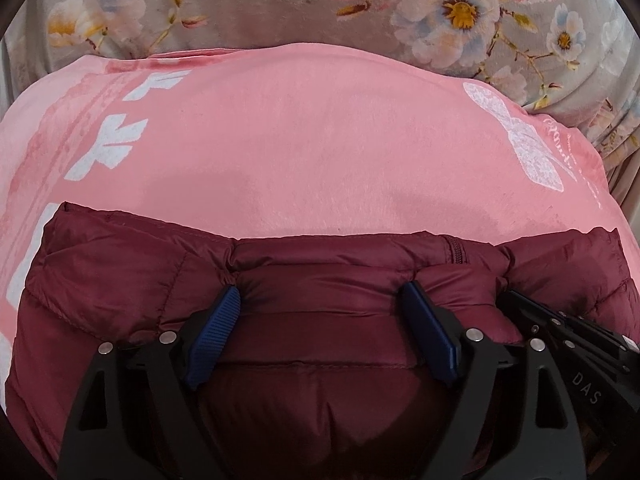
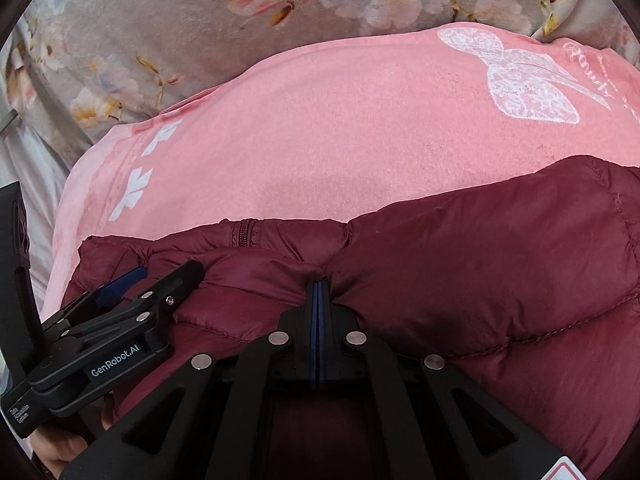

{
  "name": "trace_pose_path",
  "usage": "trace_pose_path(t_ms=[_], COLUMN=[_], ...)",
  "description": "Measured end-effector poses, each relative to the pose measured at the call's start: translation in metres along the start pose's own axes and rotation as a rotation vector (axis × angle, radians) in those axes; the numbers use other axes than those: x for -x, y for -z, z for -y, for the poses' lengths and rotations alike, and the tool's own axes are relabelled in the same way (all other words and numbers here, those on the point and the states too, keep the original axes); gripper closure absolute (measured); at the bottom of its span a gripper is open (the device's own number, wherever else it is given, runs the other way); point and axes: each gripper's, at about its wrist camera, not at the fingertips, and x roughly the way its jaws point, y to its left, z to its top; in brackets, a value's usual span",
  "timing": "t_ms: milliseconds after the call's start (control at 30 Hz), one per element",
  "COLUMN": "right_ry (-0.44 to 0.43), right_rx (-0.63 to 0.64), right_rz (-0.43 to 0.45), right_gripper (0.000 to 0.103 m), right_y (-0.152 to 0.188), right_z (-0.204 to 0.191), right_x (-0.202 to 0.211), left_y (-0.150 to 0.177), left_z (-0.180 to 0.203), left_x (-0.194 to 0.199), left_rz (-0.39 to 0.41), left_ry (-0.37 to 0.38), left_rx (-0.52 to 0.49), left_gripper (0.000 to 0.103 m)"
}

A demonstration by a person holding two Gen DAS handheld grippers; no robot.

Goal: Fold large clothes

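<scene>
The maroon quilted puffer jacket (image 1: 320, 320) lies on the pink printed blanket (image 1: 300, 140) over the floral bedspread (image 1: 260, 4). Your left claw (image 1: 320, 300) stands spread astride the puffy collar fold; your right claw (image 2: 319, 284) is pressed together, pinching collar fabric. You appear to be gripping for a fold: next, close the left claw, then lift both evenly.

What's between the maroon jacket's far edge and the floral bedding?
The pink towel, spread under the maroon jacket and reaching the floral bedding. Both wrist views show it.
</scene>
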Motion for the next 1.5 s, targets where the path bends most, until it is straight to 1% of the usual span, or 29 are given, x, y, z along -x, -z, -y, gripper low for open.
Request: trace_pose_path(t_ms=[467,633,667,733,767,800,833,900,967,1100,1200,1267,1367,1500], right_ry=[-0.004,-0.028,-0.024,0.037,0.039,0.015,0.000,-0.011,-0.012,-0.027,0.003,0.020,0.050,0.064], right_rx=[-0.006,-0.028,-0.029,-0.019,-0.017,-0.015,-0.010,0.008,0.044,0.069,0.108,0.118,0.142,0.157], right_rz=[0.003,-0.006,-0.010,-0.013,-0.005,0.013,0.022,0.035,0.057,0.052,0.036,0.023,0.040,0.052], right_gripper=[0.103,0.103,0.103,0.103,0.103,0.094,0.093,0.093,0.093,0.093,0.093,0.093,0.093,0.094], right_y=[0.000,-0.001,-0.002,-0.001,0.000,0.003,0.008,0.019,0.034,0.061,0.081,0.092,0.105,0.112], right_z=[0.001,0.004,0.003,-0.003,-0.005,-0.009,-0.014,-0.023,-0.036,-0.052,-0.063,-0.066,-0.069,-0.068], right_x=[-0.001,-0.001,0.001,0.015,0.024,0.039,0.052,0.071,0.087,0.097,0.092,0.083,0.080,0.075], left_y=[0.000,0.000,-0.001,-0.001,0.001,0.003,0.006,0.015,0.029,0.056,0.077,0.088,0.095,0.102], left_z=[0.004,0.003,0.002,-0.003,-0.006,-0.011,-0.015,-0.025,-0.031,-0.025,-0.020,-0.015,-0.008,-0.007], left_x=[-0.003,-0.002,-0.001,0.006,0.015,0.027,0.038,0.059,0.081,0.103,0.106,0.103,0.101,0.097], left_rz=[-0.003,-0.004,-0.006,-0.011,-0.015,-0.011,-0.008,-0.012,-0.004,-0.006,-0.018,-0.016,-0.003,0.014], left_ry=[-0.037,-0.026,-0.019,-0.006,-0.005,0.003,0.015,0.046,0.059,0.035,0.015,-0.028,-0.081,-0.097], left_rx=[-0.017,-0.008,-0.003,0.010,0.022,0.040,0.057,0.088,0.102,0.068,0.063,0.047,0.012,0.010], left_gripper=[0.020,0.020,0.020,0.020,0.020,0.020,0.020,0.020,0.020,0.020,0.020,0.020,0.020,0.018])
